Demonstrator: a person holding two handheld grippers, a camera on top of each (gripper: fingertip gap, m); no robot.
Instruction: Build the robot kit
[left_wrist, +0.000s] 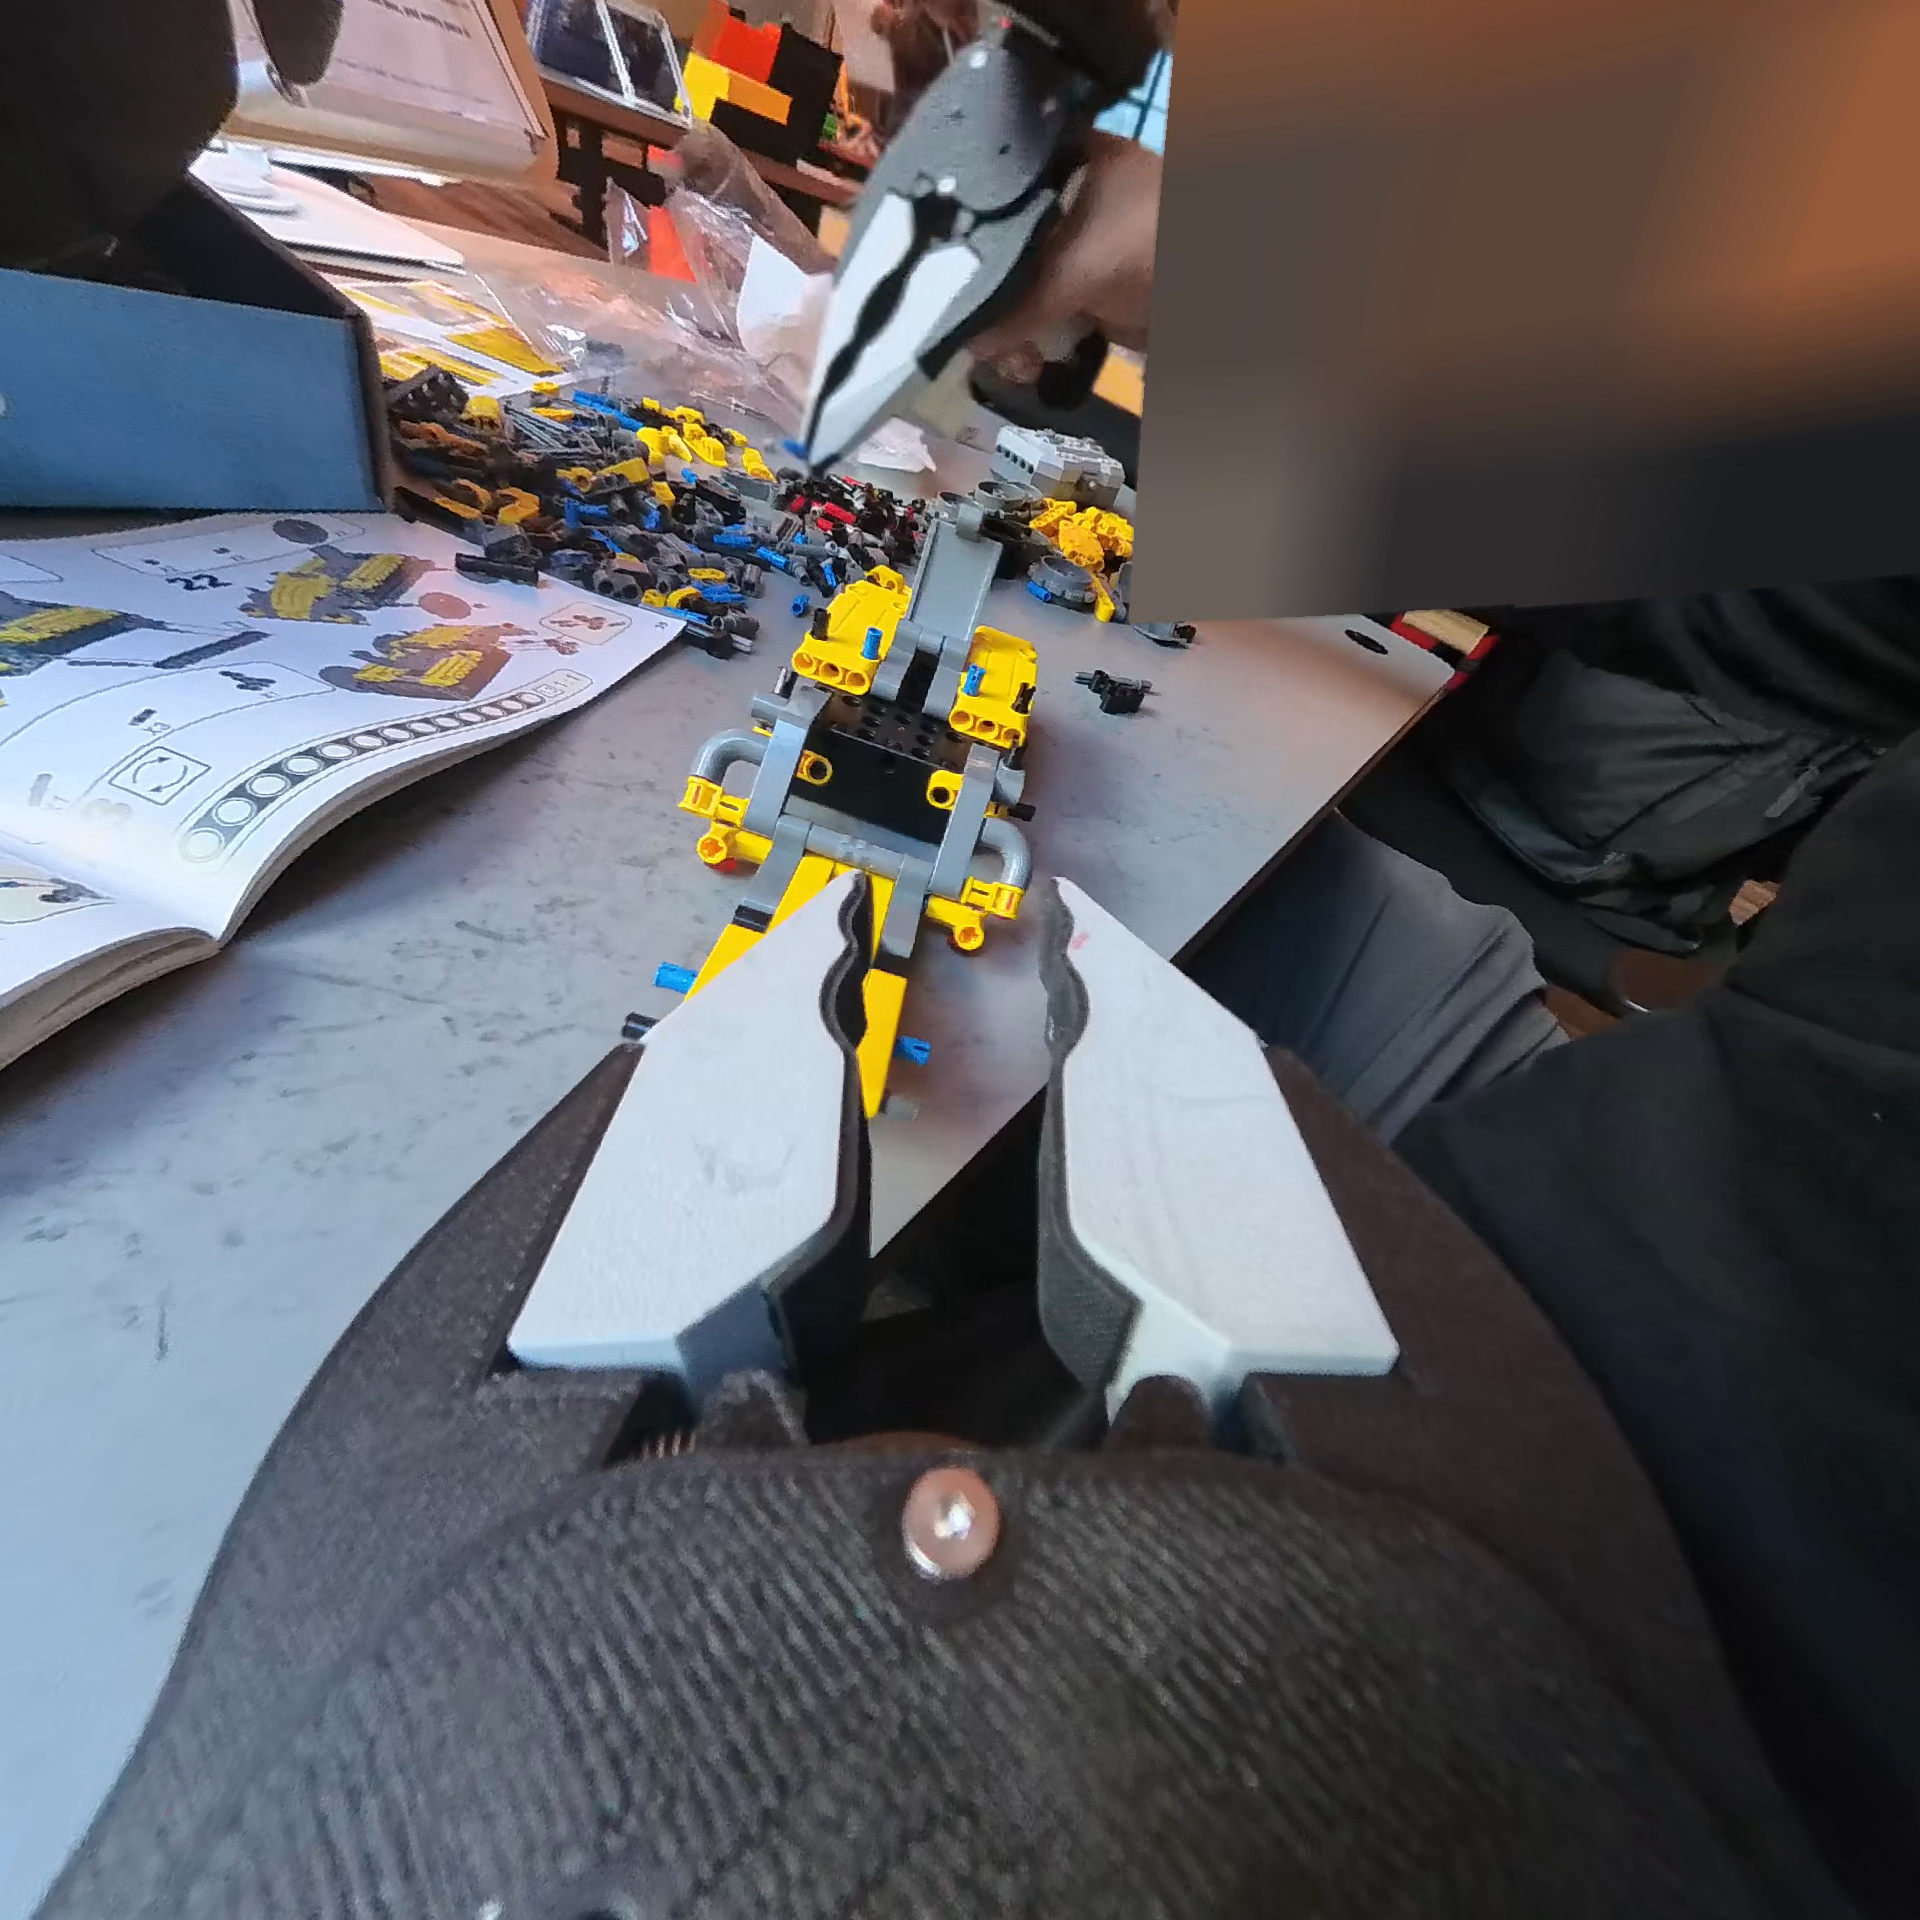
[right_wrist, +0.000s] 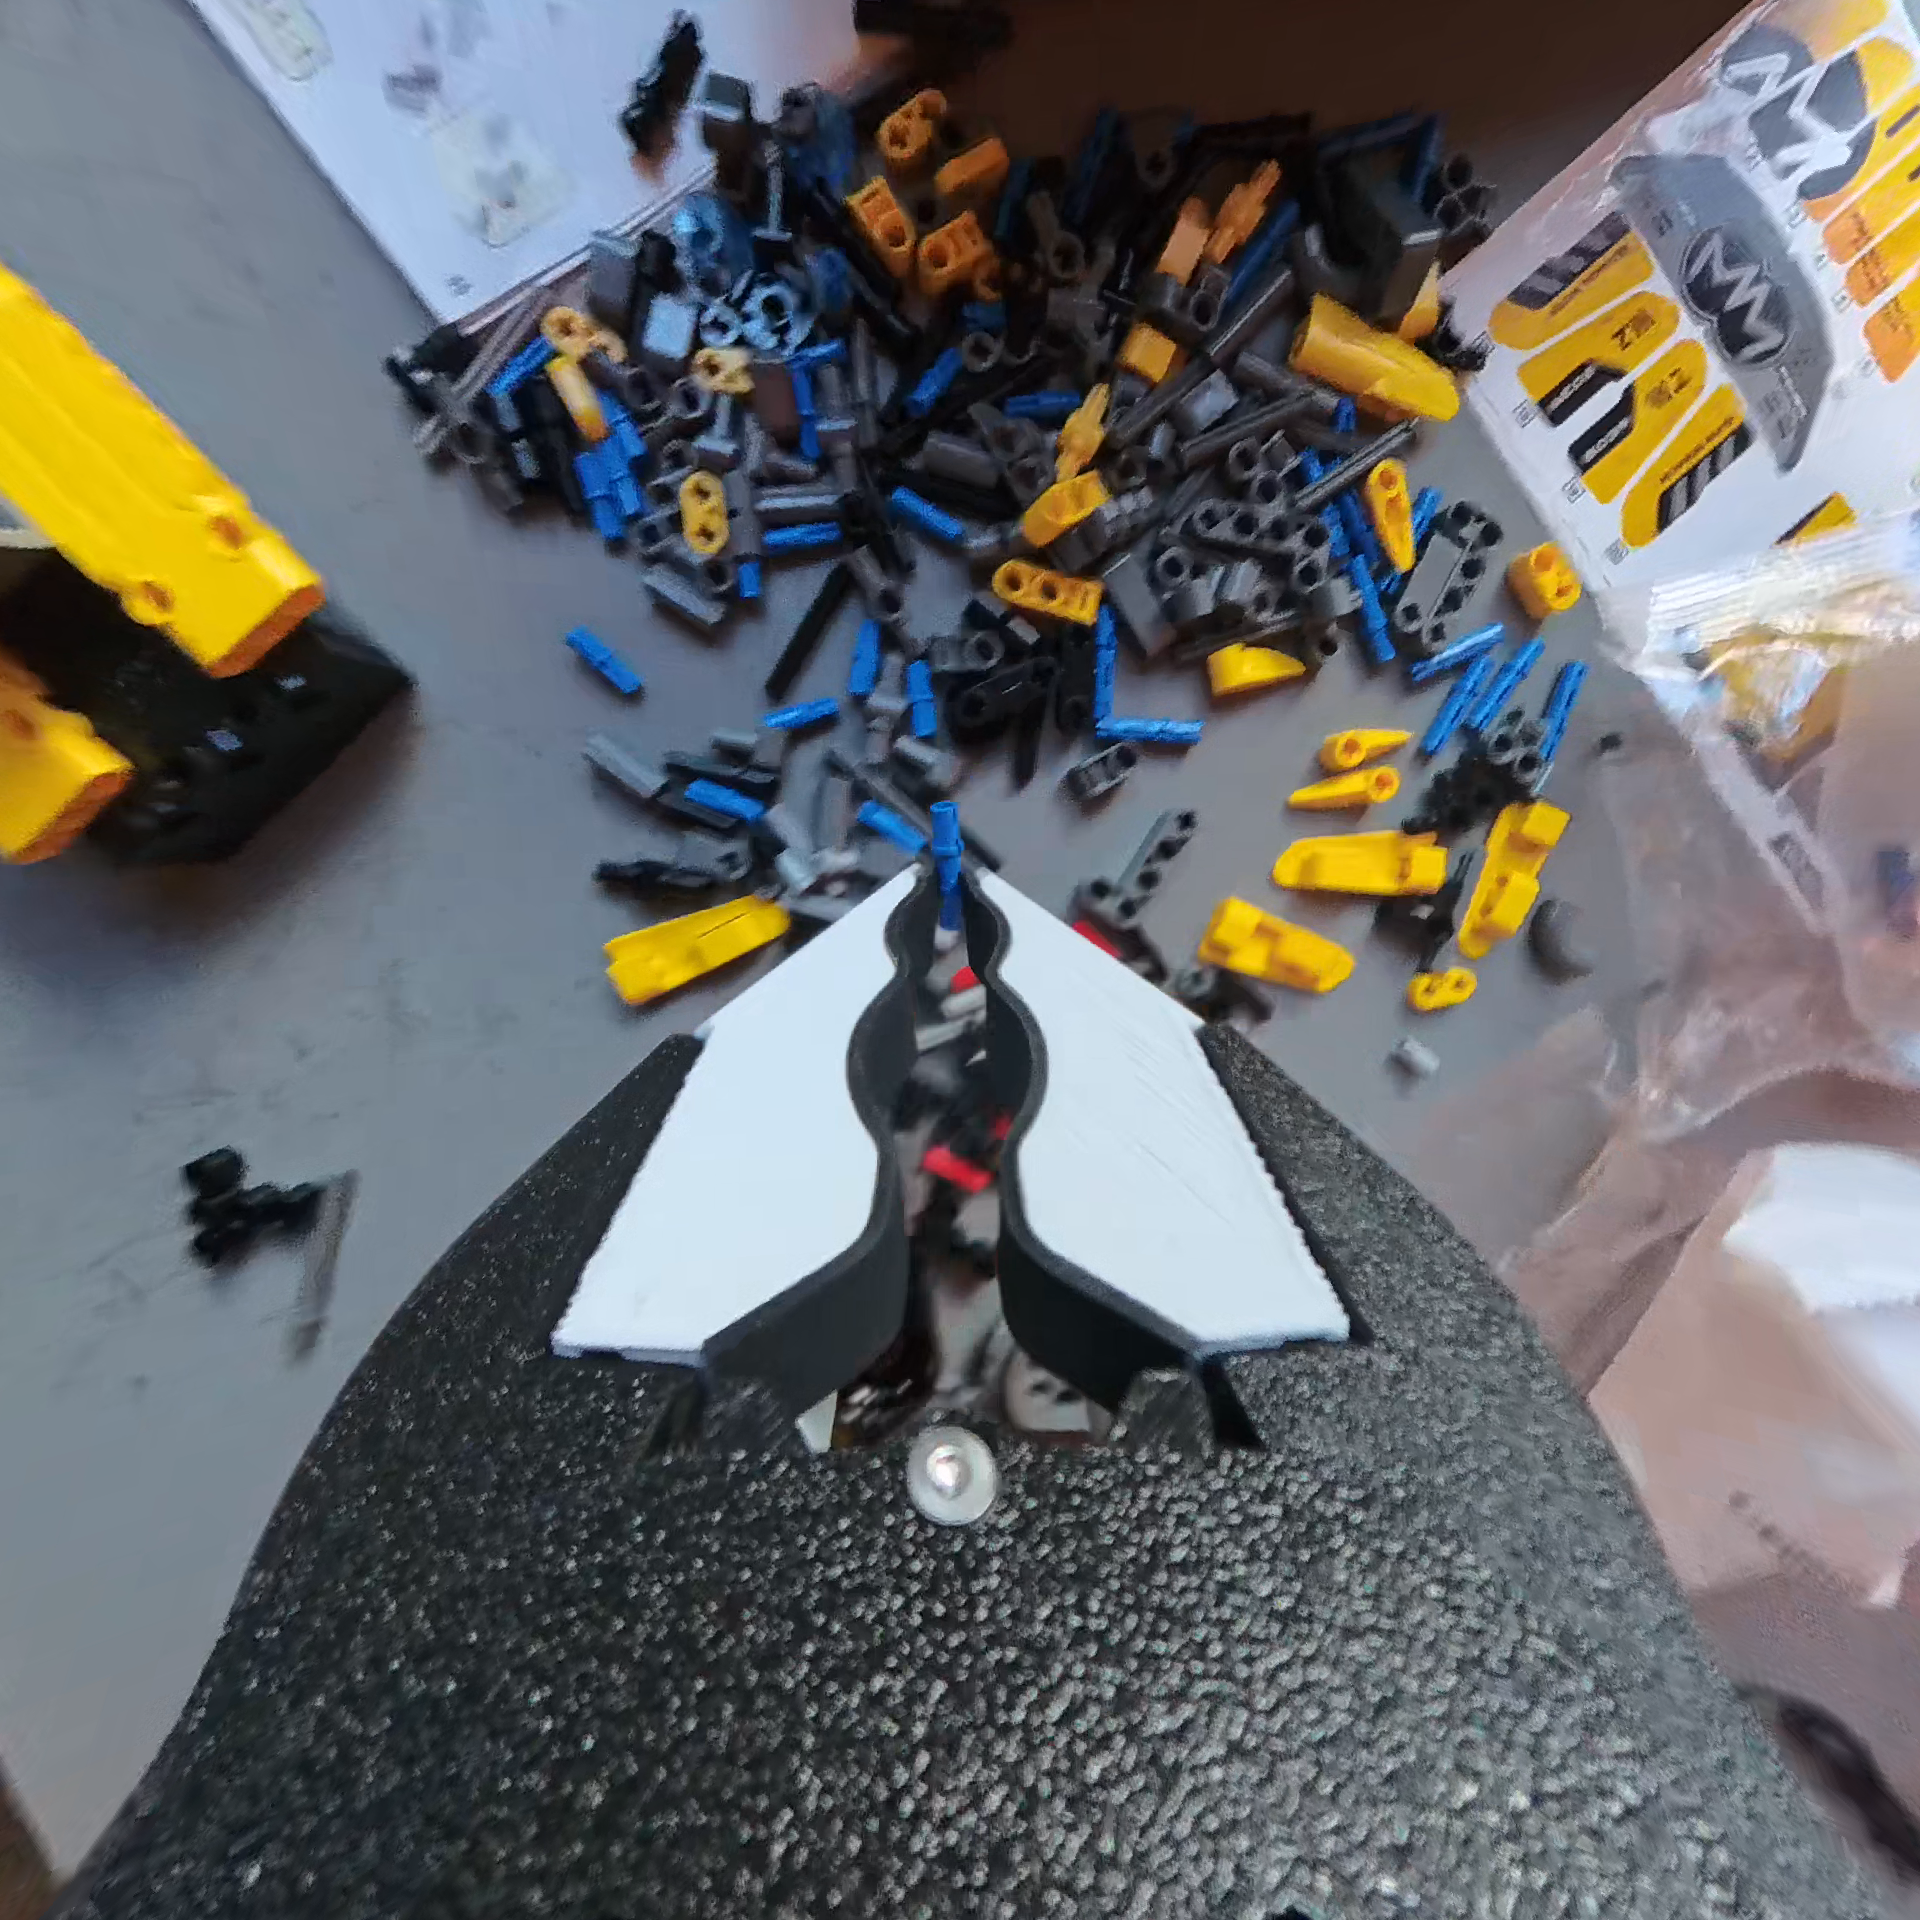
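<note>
A half-built yellow, grey and black brick model lies on the grey table. My left gripper is open at the model's near end, its left finger over the yellow beam and its right finger beside it, holding nothing. My right gripper is shut on a small blue pin, held just above a heap of loose blue, grey, black and yellow parts. The right gripper also shows in the left wrist view, tips down at the heap. The model's corner shows at left in the right wrist view.
An open instruction booklet lies at left, a blue box behind it. A sticker sheet in clear plastic bags lies right of the heap. The table's edge runs close on the right, a person's legs beyond it. The gap from one gripper's tips to the other's is roughly 30 centimeters.
</note>
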